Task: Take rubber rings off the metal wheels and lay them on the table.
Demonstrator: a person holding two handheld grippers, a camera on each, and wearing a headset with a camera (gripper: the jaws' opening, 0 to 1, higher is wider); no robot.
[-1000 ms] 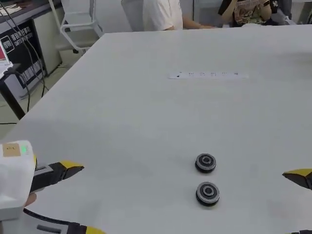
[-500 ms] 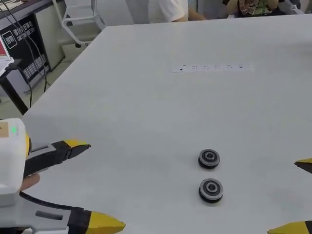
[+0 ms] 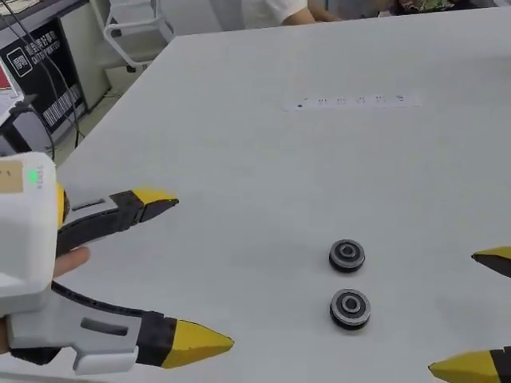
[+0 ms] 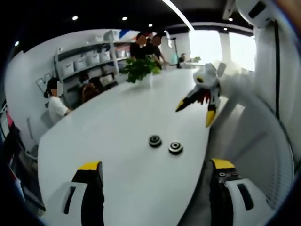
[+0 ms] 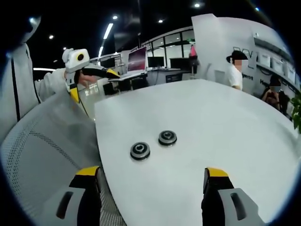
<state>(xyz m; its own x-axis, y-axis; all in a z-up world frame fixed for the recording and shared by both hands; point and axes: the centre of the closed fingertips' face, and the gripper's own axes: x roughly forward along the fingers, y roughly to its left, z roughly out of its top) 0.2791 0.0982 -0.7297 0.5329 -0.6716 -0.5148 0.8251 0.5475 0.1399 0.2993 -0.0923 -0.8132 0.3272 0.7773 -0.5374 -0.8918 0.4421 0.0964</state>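
Note:
Two small metal wheels with black rubber rings lie flat on the white table (image 3: 263, 159), one (image 3: 346, 255) just beyond the other (image 3: 350, 308). In the left gripper view the wheels (image 4: 155, 141) (image 4: 175, 148) lie ahead of the jaws, and in the right gripper view (image 5: 140, 150) (image 5: 167, 137) likewise. My left gripper (image 3: 200, 271) is open at the lower left, well left of the wheels, holding nothing. My right gripper (image 3: 471, 315) is open at the lower right edge, to the right of the wheels, also with nothing in it.
A flat white strip (image 3: 351, 101) lies further back on the table. A person in white (image 3: 275, 9) sits at the far edge. An office chair (image 3: 132, 32) and a dark stand with cables (image 3: 40, 72) are off the table's left side.
My left gripper has come up and forward into the picture, toward the right. The right gripper's jaws have crept in at the lower right. The wheels have not moved.

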